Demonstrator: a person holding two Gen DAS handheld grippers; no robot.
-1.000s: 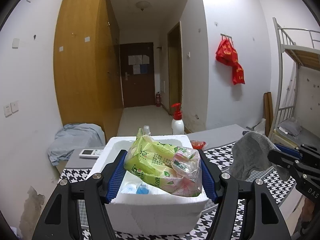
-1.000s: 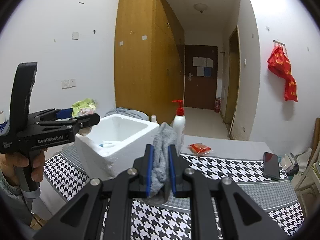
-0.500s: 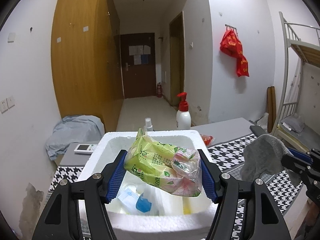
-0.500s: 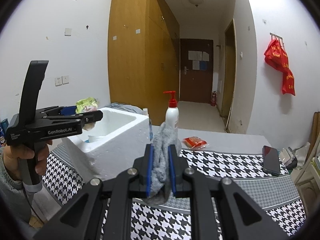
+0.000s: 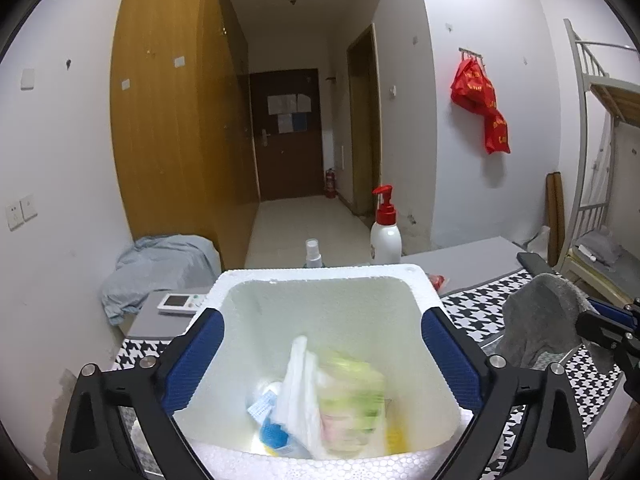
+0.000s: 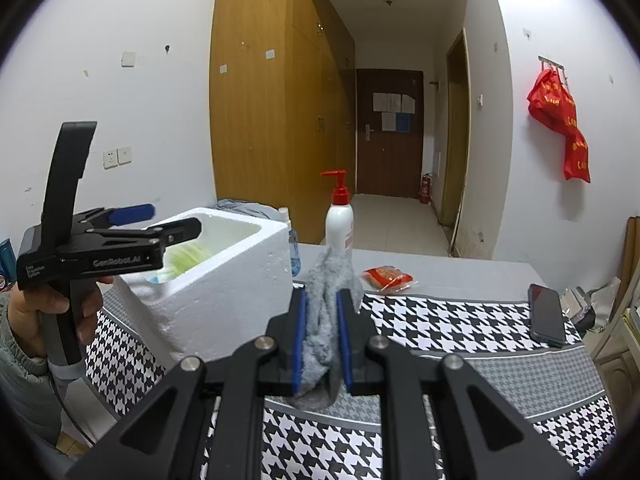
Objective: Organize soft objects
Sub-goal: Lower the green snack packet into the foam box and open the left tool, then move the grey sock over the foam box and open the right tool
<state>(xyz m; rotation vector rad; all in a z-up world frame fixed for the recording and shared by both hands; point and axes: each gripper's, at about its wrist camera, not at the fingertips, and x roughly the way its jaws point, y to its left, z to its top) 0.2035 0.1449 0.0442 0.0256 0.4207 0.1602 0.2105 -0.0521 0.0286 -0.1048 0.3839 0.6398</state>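
Note:
A white foam box [image 5: 320,280] stands on the houndstooth table; it also shows in the right wrist view [image 6: 224,292]. My left gripper [image 5: 322,328] is open above the box, seen from the side in the right wrist view [image 6: 160,224]. A green tissue pack in clear plastic [image 5: 340,404], blurred, lies inside the box among small blue and white items. My right gripper [image 6: 322,328] is shut on a grey cloth [image 6: 328,304] and holds it above the table, right of the box. The cloth also shows in the left wrist view [image 5: 540,320].
A white pump bottle with a red top [image 6: 339,224] and a small spray bottle [image 5: 313,254] stand behind the box. A red snack packet [image 6: 387,277] and a black phone [image 6: 546,314] lie on the table. A white remote [image 5: 180,303] lies left of the box.
My left gripper has opened and let go of the green tissue pack, which has dropped into the foam box. My right gripper still holds the grey cloth.

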